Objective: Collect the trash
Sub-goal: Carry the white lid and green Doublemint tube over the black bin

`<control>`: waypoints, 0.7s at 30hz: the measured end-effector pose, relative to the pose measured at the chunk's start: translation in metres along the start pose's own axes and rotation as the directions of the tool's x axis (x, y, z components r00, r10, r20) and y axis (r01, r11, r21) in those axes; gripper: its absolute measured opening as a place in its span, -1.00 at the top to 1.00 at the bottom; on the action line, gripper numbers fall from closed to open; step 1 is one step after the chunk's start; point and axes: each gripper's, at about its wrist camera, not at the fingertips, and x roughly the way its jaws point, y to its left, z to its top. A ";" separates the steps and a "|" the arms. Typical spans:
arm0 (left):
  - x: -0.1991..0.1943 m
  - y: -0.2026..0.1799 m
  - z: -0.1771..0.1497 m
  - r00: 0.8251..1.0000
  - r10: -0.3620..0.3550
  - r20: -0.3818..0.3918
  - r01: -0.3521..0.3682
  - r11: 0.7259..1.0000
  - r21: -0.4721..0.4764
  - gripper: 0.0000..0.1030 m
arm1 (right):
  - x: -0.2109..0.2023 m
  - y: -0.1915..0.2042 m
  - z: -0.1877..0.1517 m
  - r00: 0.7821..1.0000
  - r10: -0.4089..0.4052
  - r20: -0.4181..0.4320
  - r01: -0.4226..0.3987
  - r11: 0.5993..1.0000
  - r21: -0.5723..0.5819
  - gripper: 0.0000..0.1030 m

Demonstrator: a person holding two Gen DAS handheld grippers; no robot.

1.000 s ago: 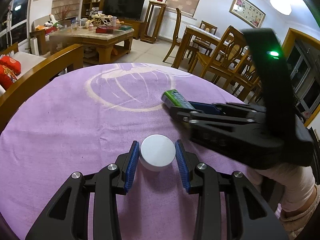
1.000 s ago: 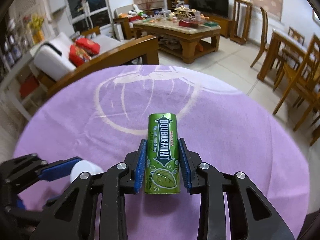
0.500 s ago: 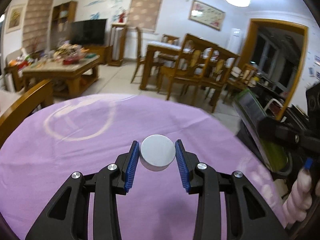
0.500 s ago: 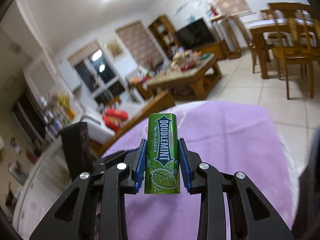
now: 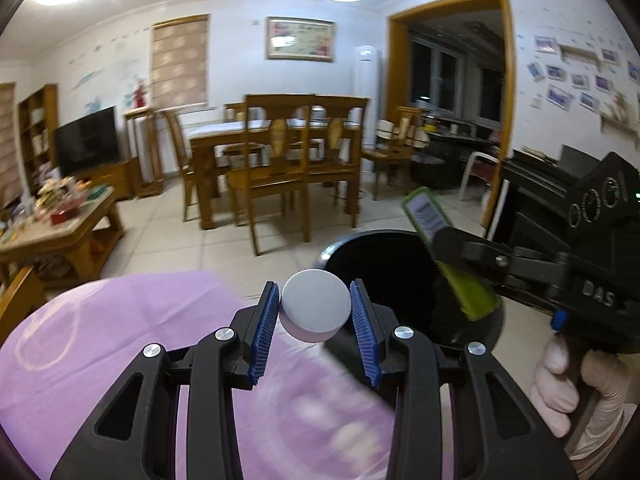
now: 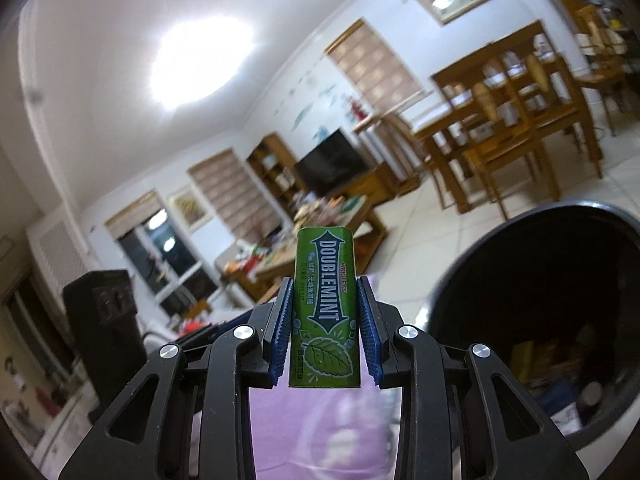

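Observation:
My left gripper point(image 5: 315, 312) is shut on a small white round container point(image 5: 314, 310), held at the near rim of a black trash bin point(image 5: 384, 268) just past the purple table's edge. My right gripper point(image 6: 325, 320) is shut on a green Doublemint gum tin point(image 6: 325, 312), tilted upward. In the left wrist view that green gum tin point(image 5: 448, 256) hangs over the bin's mouth, carried by the right gripper point(image 5: 452, 248) in a gloved hand point(image 5: 568, 388). In the right wrist view the trash bin point(image 6: 552, 280) lies to the right, with some rubbish inside.
The purple tablecloth point(image 5: 120, 344) fills the lower left. Beyond it stand a wooden dining table with chairs point(image 5: 280, 152), a coffee table point(image 5: 60, 216) and a TV point(image 5: 86, 146). The left gripper's black body point(image 6: 104, 312) shows at the left of the right wrist view.
Both grippers lifted off the purple table and swung right toward the black bin, each keeping its object. The right gripper tilted upward and rolled.

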 end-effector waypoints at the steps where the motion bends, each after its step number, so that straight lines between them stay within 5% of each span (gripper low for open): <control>1: 0.008 -0.011 0.002 1.000 -0.016 -0.005 0.016 1.000 0.011 0.28 | -0.007 -0.009 0.003 1.000 -0.010 0.015 0.010 1.000 0.011 0.39; 12: 0.084 -0.075 0.006 0.989 -0.119 -0.085 0.125 0.989 0.077 0.28 | -0.071 -0.131 0.021 0.982 -0.149 0.120 0.129 0.978 0.162 0.39; 21: 0.114 -0.081 -0.003 0.978 -0.150 -0.145 0.160 0.985 0.060 0.28 | -0.076 -0.177 0.012 0.970 -0.198 0.139 0.163 0.960 0.228 0.39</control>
